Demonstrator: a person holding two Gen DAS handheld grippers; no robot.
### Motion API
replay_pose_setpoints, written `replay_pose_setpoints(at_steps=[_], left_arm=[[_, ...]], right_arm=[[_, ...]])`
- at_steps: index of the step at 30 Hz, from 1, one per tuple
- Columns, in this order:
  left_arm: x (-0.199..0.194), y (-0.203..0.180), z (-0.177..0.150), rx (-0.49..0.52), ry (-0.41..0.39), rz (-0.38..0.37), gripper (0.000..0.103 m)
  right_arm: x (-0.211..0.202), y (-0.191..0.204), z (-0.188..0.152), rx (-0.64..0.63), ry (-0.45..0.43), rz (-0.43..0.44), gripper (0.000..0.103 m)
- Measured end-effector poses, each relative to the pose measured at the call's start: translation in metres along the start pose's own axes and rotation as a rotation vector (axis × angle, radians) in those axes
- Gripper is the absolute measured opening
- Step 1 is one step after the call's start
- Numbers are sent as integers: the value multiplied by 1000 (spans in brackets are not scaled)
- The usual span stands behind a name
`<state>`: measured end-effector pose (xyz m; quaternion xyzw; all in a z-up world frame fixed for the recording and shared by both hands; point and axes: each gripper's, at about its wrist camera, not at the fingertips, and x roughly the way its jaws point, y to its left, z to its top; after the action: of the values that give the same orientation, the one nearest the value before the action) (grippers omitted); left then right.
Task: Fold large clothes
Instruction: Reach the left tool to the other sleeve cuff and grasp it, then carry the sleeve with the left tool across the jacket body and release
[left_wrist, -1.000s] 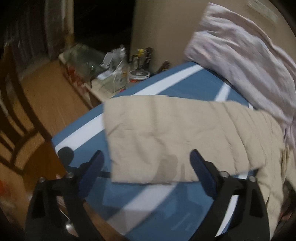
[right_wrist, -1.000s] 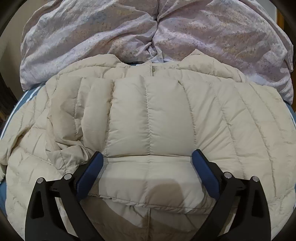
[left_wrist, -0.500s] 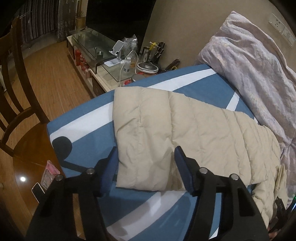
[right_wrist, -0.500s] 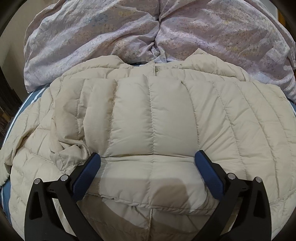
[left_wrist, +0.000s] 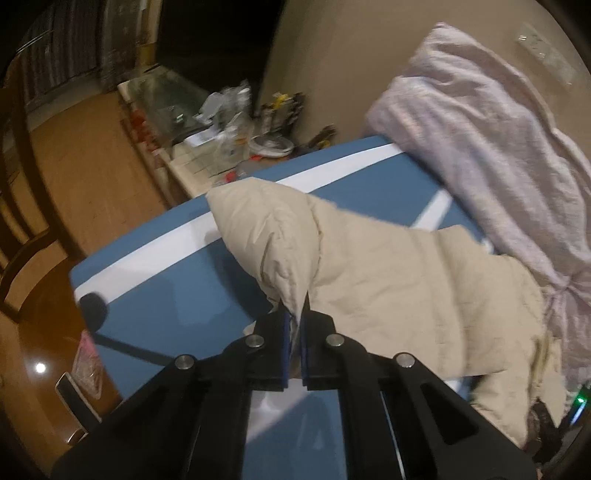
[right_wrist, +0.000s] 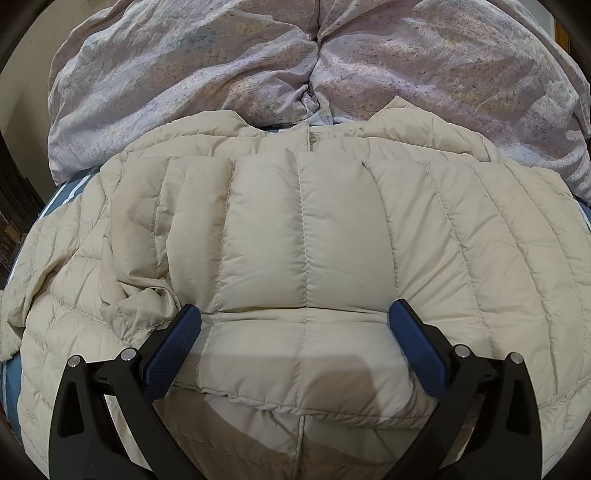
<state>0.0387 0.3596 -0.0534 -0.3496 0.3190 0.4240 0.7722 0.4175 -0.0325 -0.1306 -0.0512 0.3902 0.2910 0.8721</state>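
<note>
A beige quilted down jacket (right_wrist: 306, 236) lies on a blue bed with white stripes (left_wrist: 177, 280). In the right wrist view one sleeve is folded across its body, cuff toward me. My right gripper (right_wrist: 295, 325) is open and hovers just above that cuff, fingers on either side. In the left wrist view the other sleeve (left_wrist: 388, 280) stretches out over the bed. My left gripper (left_wrist: 294, 317) is shut on the sleeve's cuff edge and holds it lifted and bunched.
A rumpled lilac duvet (right_wrist: 258, 74) is heaped at the head of the bed, touching the jacket collar; it also shows in the left wrist view (left_wrist: 498, 147). A cluttered low side table (left_wrist: 221, 125) stands beside the bed. A dark wooden chair (left_wrist: 22, 221) stands on the wooden floor.
My left gripper has closed on the sleeve's cuff edge and raised it, so the flat sleeve end now bunches up. The right gripper has hardly moved and stays open.
</note>
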Motion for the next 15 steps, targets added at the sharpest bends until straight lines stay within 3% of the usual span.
replay_pose_setpoints(at_steps=[7,15], left_arm=[[-32,-86,10,118,-53,-177,4],[-56,-197,-9,267,-9,-416,4]], right_arm=[[0,0,0,0,0,0,102],[0,1,0,-2,0,-2,102]])
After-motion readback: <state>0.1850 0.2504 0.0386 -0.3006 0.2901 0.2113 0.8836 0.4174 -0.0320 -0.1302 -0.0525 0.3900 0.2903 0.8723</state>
